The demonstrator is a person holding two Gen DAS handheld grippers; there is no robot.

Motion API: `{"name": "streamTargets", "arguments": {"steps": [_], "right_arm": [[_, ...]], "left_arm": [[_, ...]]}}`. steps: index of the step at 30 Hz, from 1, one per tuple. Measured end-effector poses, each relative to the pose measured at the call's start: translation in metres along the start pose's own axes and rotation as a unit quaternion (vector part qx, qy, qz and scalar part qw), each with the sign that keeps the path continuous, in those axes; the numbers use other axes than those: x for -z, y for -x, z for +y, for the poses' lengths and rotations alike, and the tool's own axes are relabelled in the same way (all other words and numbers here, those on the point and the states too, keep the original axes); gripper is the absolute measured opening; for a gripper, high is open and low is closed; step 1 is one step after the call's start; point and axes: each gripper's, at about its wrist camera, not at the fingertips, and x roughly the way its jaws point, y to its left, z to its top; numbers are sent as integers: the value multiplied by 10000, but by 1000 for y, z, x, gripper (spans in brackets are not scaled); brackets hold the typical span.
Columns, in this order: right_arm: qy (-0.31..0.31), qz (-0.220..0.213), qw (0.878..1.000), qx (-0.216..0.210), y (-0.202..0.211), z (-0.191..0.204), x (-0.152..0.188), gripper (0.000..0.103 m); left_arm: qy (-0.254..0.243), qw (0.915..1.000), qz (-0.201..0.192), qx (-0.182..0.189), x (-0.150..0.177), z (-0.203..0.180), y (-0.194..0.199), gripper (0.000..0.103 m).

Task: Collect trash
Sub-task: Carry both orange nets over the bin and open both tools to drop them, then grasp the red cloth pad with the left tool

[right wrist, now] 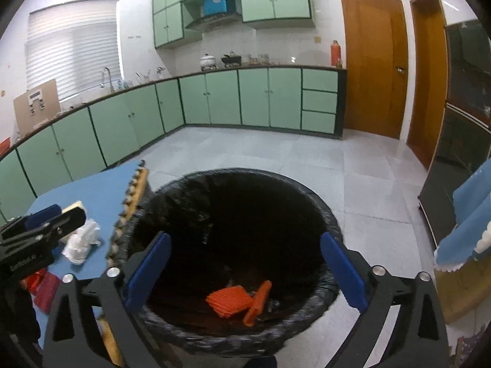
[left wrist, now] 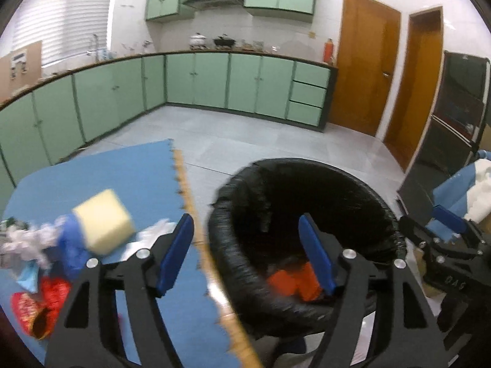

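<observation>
A big black trash bin [right wrist: 233,245] is standing on the floor, touching the edge of the blue desk [left wrist: 101,178]. The right gripper [right wrist: 245,273] is hanging over the bin with its jaws wide apart, holding nothing. The left gripper [left wrist: 245,254] is hanging over the bin's rim beside the desk, jaws also spread and holding nothing. On the desk near the bin, a yellow sponge [left wrist: 104,224], a red wrapper [left wrist: 33,306] and crumpled white paper [right wrist: 81,240] are lying (all a bit blurry). Orange scraps [right wrist: 237,302] are sitting down inside the bin.
</observation>
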Motion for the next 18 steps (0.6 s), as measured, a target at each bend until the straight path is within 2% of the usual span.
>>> {"name": "streamTargets", "arguments": {"steps": [3, 10, 18], "right_arm": [[-66, -46, 9997, -222, 7, 21, 1, 97], [3, -114, 9968, -787, 20, 77, 17, 97], [288, -108, 9909, -1311, 28, 133, 37, 97]], "left_arm": [[61, 9995, -81, -299, 3, 24, 20, 72], [141, 9940, -86, -1081, 38, 76, 63, 72], [337, 9902, 162, -1343, 77, 106, 76, 71]]}}
